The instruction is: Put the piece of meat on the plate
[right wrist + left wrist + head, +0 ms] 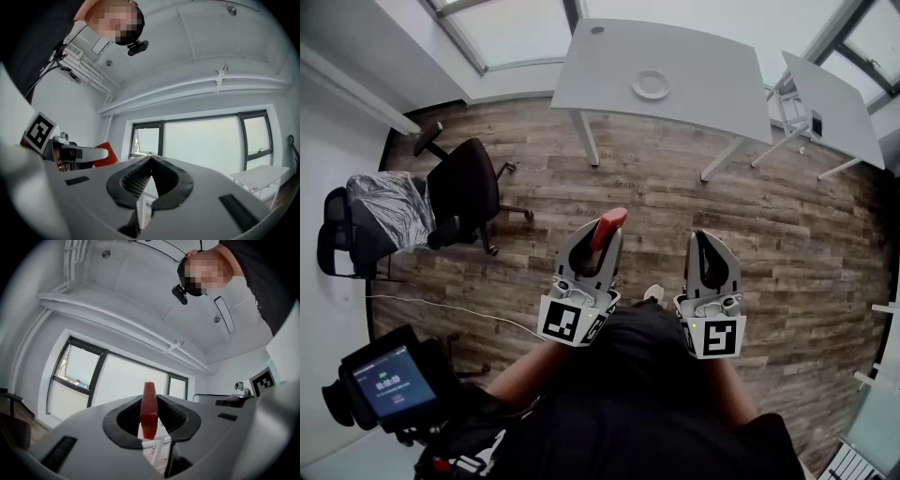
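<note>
A red slab of meat (607, 228) stands on edge between the jaws of my left gripper (602, 234), which is shut on it. In the left gripper view the meat (149, 410) fills the gap between the black pads and sticks up past the tips. My right gripper (705, 246) is held beside it, shut with nothing between its jaws (149, 174). In the right gripper view the meat (106, 154) shows off to the left. A white plate (651, 84) lies on the grey table (703, 80) far ahead, well apart from both grippers.
A second grey table (834, 108) stands at the right. A black office chair (464, 192) and a chair draped in plastic (380, 211) stand at the left on the wooden floor (769, 216). A device with a lit screen (389, 382) is at lower left. A cable (441, 307) runs across the floor.
</note>
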Motion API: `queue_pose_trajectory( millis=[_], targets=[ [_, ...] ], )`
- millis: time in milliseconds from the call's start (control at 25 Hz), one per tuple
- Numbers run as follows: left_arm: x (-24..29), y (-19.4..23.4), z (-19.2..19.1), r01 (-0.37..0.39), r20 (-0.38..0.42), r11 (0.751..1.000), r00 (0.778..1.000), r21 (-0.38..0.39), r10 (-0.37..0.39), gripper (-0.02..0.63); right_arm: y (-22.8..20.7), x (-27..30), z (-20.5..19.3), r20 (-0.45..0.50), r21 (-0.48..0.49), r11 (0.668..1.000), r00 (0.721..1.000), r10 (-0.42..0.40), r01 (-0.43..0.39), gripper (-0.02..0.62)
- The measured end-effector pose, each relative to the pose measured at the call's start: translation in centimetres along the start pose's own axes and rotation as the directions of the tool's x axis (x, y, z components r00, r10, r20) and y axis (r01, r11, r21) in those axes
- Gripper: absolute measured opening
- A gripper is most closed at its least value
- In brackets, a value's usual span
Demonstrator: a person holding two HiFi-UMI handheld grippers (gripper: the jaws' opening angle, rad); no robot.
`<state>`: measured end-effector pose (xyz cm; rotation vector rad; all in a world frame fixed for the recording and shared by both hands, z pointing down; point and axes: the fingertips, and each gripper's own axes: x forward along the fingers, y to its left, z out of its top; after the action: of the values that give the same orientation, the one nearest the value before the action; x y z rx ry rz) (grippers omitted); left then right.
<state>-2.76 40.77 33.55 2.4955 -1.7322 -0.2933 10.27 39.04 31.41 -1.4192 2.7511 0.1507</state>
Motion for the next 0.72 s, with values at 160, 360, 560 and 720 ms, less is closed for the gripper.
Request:
queue_pose_trajectory(
  millis=[160,360,560,720],
  targets=[
    [0.3,0.0,0.1,-0.007,0.001,1.000,1.000,-0.002,0.007,0.094,-0.4,0.2,0.2,0.009,0.006,1.000,1.000,-0.002,0.002,0.006],
    [1.4,-0.2,0.6,-0.021,0.001,1.000,1.000,-0.003,0.021,0.094,-1.4,0.6,-0.1,-0.024,0.038,0.999,0.999,0.025,-0.024,0.006],
    [2.5,-1.3,0.2,-0.042,-0.003,0.999,0.999,-0.008,0.042,0.094,-3.3,0.6,-0.8,-0.053,0.063,0.997,0.998,0.043,-0.039,0.006],
    [2.4,-4.0,-1.4,-0.058,-0.009,0.998,0.998,-0.002,0.058,0.094,-5.4,-1.8,-1.7,-0.044,0.064,0.996,0.997,0.058,-0.056,0.006]
  ],
)
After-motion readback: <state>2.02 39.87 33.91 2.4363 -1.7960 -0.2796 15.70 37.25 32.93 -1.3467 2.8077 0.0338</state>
